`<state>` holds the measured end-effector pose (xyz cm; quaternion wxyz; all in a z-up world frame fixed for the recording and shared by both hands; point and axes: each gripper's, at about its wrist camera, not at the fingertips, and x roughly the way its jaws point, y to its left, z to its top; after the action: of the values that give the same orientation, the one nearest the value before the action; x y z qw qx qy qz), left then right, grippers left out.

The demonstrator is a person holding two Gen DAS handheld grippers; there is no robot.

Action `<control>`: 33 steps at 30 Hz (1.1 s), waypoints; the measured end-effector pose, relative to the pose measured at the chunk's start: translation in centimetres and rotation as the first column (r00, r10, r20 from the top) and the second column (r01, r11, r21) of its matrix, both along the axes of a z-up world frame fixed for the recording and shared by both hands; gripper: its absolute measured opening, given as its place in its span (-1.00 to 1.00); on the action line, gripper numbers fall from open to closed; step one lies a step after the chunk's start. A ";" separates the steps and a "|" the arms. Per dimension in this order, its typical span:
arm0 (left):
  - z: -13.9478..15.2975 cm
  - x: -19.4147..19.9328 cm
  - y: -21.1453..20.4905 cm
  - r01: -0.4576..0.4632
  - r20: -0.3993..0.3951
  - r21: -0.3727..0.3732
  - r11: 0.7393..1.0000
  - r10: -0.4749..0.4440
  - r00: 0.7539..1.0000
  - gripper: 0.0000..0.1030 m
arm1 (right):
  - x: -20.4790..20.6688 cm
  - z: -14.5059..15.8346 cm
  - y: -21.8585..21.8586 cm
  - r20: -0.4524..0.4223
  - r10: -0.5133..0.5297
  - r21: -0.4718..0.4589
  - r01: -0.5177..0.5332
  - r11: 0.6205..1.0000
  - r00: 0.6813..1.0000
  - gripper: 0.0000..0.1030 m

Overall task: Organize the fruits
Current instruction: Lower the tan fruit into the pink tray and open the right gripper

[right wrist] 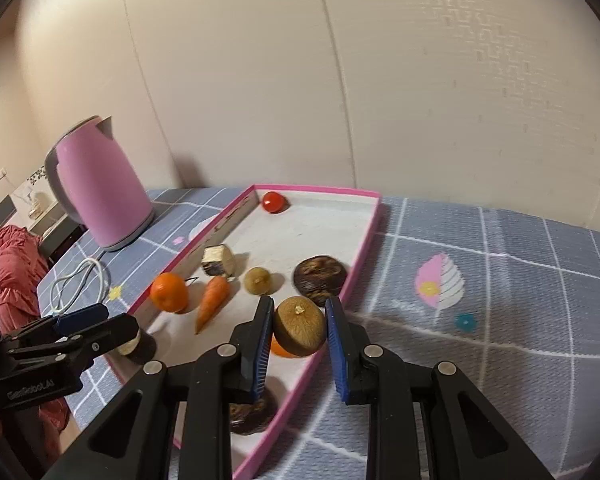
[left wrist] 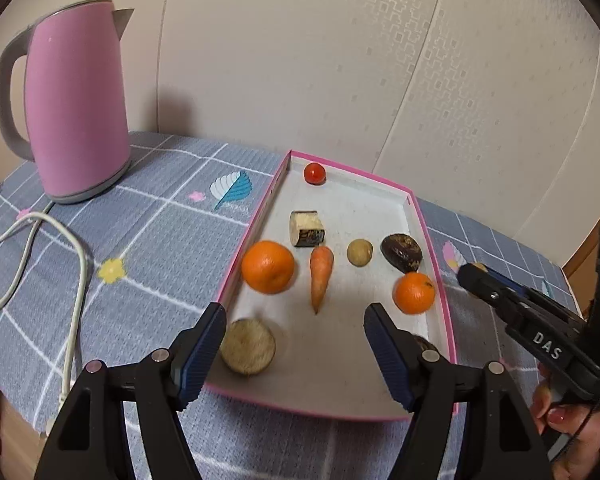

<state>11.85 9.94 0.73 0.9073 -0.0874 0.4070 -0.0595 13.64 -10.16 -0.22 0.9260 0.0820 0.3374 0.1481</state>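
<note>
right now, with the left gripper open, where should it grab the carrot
Grip the carrot across its thick upper end, coming from above. It lies flat in the tray, its tip toward the left gripper, with clear floor on both sides between the orange and the potato.

Black tongs (left wrist: 294, 354) with blue ribbed pads (left wrist: 198, 354), silver screws.
</note>
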 end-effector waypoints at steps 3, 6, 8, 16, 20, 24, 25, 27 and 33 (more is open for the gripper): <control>0.0 -0.8 0.7 -0.010 -0.003 -0.024 1.000 0.009 1.000 0.41 | -0.3 -0.1 1.1 0.001 0.032 -0.010 -0.032 0.999 1.000 -0.49; 0.0 -2.0 1.7 -0.031 0.007 -0.053 0.998 0.031 0.999 0.41 | -0.6 -0.2 2.4 0.005 0.070 -0.019 -0.070 0.997 0.998 -0.49; 0.2 -2.7 2.0 -0.044 0.021 -0.048 0.998 0.045 0.999 0.41 | -0.8 -0.3 3.3 0.004 0.096 -0.015 -0.096 0.995 0.995 -0.49; 0.4 -4.2 3.0 -0.082 0.061 0.062 0.995 0.078 0.995 0.41 | -1.1 -1.8 7.2 -0.061 0.208 0.002 -0.208 0.978 0.976 -0.49; -0.2 -4.0 3.7 -0.131 0.033 0.105 0.986 0.129 0.991 0.41 | -1.4 -2.4 9.1 -0.082 0.236 -0.049 -0.240 0.969 0.968 -0.49; -0.6 -4.2 3.8 -0.140 0.023 0.119 0.983 0.138 0.990 0.41 | -1.1 -3.1 9.4 -0.112 0.217 -0.051 -0.224 0.973 0.970 -0.48; -0.7 -4.2 3.7 -0.143 0.015 0.126 0.982 0.142 0.990 0.41 | -0.9 -3.3 9.4 -0.117 0.211 -0.051 -0.218 0.975 0.971 -0.48; -1.0 -4.2 3.5 -0.137 -0.002 0.134 0.981 0.138 0.990 0.41 | -0.6 -3.5 9.4 -0.126 0.206 -0.046 -0.213 0.976 0.970 -0.48; -0.7 -4.6 2.9 -0.157 0.016 0.219 0.963 0.157 0.987 0.41 | -0.3 -3.5 9.1 -0.127 0.195 -0.038 -0.201 0.979 0.973 -0.48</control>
<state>7.24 12.81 0.00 0.9130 -0.0185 0.4035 0.0581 13.33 -1.08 -3.74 0.8859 0.0335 0.4039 0.2256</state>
